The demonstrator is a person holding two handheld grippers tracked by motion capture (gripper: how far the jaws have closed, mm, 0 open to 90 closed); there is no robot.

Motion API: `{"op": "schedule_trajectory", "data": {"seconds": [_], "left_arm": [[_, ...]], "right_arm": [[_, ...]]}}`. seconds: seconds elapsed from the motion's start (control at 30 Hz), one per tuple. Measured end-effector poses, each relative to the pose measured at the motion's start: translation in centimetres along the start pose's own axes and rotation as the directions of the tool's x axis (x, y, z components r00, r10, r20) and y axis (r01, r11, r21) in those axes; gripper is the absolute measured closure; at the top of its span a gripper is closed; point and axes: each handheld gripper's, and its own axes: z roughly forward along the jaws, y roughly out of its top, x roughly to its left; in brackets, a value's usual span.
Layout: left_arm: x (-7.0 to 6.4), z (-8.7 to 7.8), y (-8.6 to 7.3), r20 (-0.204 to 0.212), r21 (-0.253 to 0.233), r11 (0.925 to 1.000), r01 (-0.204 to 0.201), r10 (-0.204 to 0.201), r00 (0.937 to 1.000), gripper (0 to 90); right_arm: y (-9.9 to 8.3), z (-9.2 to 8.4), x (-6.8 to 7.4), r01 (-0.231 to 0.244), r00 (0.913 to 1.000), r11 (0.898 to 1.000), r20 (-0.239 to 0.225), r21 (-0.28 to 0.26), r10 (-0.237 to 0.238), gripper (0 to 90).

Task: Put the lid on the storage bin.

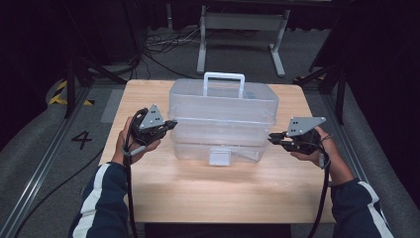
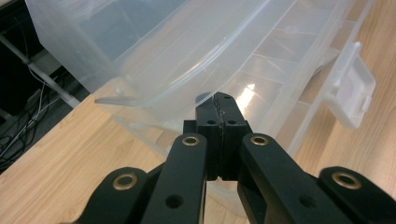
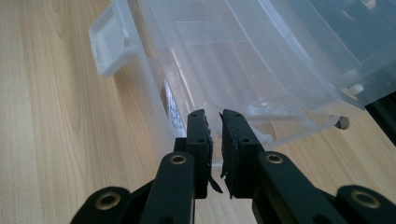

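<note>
Left tool (image 1: 168, 124) jaws pressed together, nothing pinched, tip right at the left end wall of the clear storage box (image 1: 223, 116); right tool (image 1: 275, 139) jaws a narrow slit apart, also empty, just off the box's right end and lower, near its base. Box sits mid-worktop (image 1: 148, 183) between the two tools, long axis running left-right, handle (image 1: 224, 79) up top at the back, front latch (image 1: 219, 156) facing the person. Left tool looks nearer, probably touching.
</note>
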Motion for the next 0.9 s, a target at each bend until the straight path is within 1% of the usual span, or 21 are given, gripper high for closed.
{"op": "schedule_trajectory", "data": {"seconds": [0.17,0.3,0.5,0.63,0.7,0.83,0.9], "left_arm": [[-0.2,-0.1,-0.4,0.006,0.001,1.0000,0.006,-0.006,1.0000,90.0],[-0.7,-0.1,-0.8,0.006,0.018,0.9998,0.001,-0.001,1.0000,90.0],[-1.1,-0.2,-1.1,0.011,0.026,0.9997,-0.005,0.005,0.9999,90.0],[-1.2,-0.3,-1.5,0.020,0.027,0.9996,0.006,-0.007,0.9998,90.0],[-1.3,-0.3,-1.7,0.018,0.031,0.9995,0.005,-0.005,0.9998,90.0],[-1.5,-0.3,-1.9,0.026,0.042,0.9991,0.003,-0.004,0.9996,90.0],[-1.6,-0.2,-2.1,0.025,0.060,0.9982,-0.006,0.004,0.9997,90.0]], "right_arm": [[-0.2,0.0,-0.1,-0.011,0.9999,1.000,0.013,0.000,0.011,81.0],[-0.4,0.0,-0.2,-0.026,0.9994,1.000,0.023,0.000,0.026,80.3],[-0.7,-0.1,-0.3,-0.045,0.9984,0.999,0.035,-0.002,0.045,79.6],[-0.7,0.0,-0.2,-0.053,0.9980,0.999,0.034,-0.003,0.054,79.4],[-0.8,0.1,-0.2,-0.046,0.9982,0.999,0.037,0.001,0.046,79.2],[-1.0,0.2,0.0,-0.051,0.9983,0.999,0.030,0.009,0.051,78.9],[-1.2,0.2,0.0,-0.056,0.9982,0.998,0.022,0.018,0.056,78.8]]}}
